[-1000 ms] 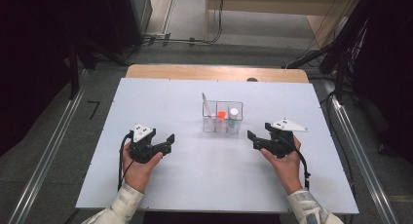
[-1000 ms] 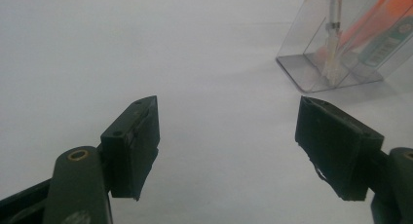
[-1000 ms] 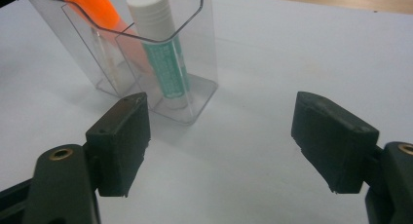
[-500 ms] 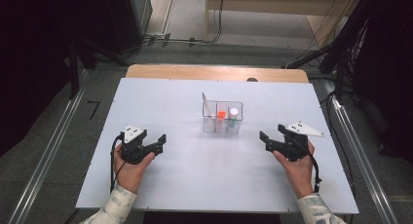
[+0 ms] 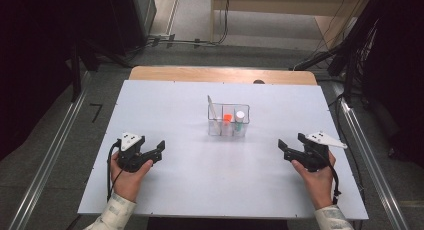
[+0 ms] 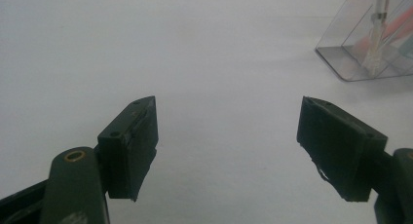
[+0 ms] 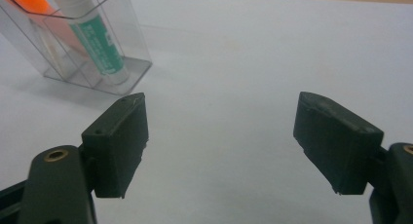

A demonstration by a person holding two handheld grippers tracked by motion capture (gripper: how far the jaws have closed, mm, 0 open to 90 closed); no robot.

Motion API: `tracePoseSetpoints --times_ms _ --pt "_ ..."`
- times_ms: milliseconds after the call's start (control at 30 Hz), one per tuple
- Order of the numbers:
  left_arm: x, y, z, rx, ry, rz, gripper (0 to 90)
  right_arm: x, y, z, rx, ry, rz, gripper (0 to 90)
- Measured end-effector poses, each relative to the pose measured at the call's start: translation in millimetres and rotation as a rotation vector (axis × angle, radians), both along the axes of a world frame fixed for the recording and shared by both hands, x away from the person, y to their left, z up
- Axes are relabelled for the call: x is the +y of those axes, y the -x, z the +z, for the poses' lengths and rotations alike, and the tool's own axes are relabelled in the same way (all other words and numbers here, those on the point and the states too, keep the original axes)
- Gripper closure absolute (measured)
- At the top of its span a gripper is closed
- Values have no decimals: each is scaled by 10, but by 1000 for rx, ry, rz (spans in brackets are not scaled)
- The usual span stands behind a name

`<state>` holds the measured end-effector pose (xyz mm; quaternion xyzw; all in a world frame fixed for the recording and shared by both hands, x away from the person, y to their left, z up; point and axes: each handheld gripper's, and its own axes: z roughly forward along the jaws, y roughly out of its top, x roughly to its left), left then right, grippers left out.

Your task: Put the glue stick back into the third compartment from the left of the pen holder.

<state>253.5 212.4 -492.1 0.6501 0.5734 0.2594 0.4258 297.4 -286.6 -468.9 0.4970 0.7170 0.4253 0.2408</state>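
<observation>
Organizer: a clear plastic organizer (image 5: 228, 121) stands upright on the white tabletop (image 5: 200, 190), about midway between the left and right edges and a little toward the far edge.
Contents: an orange marker (image 5: 227, 118), a white glue stick with a green label (image 5: 240, 119) and a pale thin stick (image 5: 212, 109) that leans toward the left edge — all stand inside the compartments.
Left gripper (image 5: 159, 150): jaws spread wide, nothing between them; near the front-left corner, well apart from the organizer.
Right gripper (image 5: 282, 149): jaws spread wide and empty too; near the front-right corner, well apart from the organizer.
Progress: judging by the filled organizer and both empty grippers at the front edge, either nothing has begun or everything is already put away — nothing lies loose on the tabletop.
Left to do: any grasp would call for a reach toward the organizer.
</observation>
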Motion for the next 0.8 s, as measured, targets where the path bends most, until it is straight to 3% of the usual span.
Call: tracePoseSetpoints --times_ms 800 --pt "162 88 -62 27 -38 29 229 -534 163 -98 45 27 -138 186"
